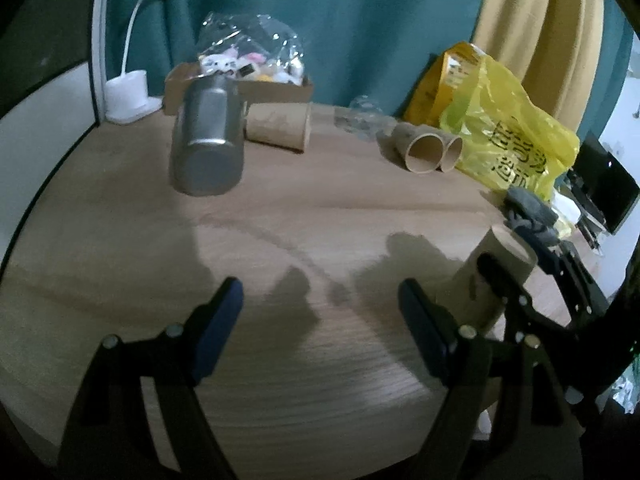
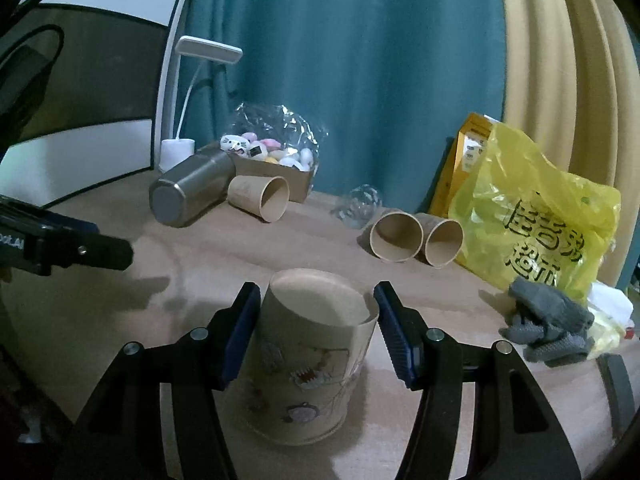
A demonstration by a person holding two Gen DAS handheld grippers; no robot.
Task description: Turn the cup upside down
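Right gripper [image 2: 316,330], low in the middle of its own frame, has its blue pads on both sides of a paper cup [image 2: 308,364]; the left pad touches the wall, while the right pad seems just apart, so the claw is spread and not yet pinching. This printed cup stands on the wooden table [image 2: 160,320] with its flat end up and its wider end down, so it looks already inverted. It is probably light and thin, easy to crush; a gentle hold at mid-wall is safest. Left gripper [image 1: 320,328] is spread wide and empty over bare table, low in its frame.
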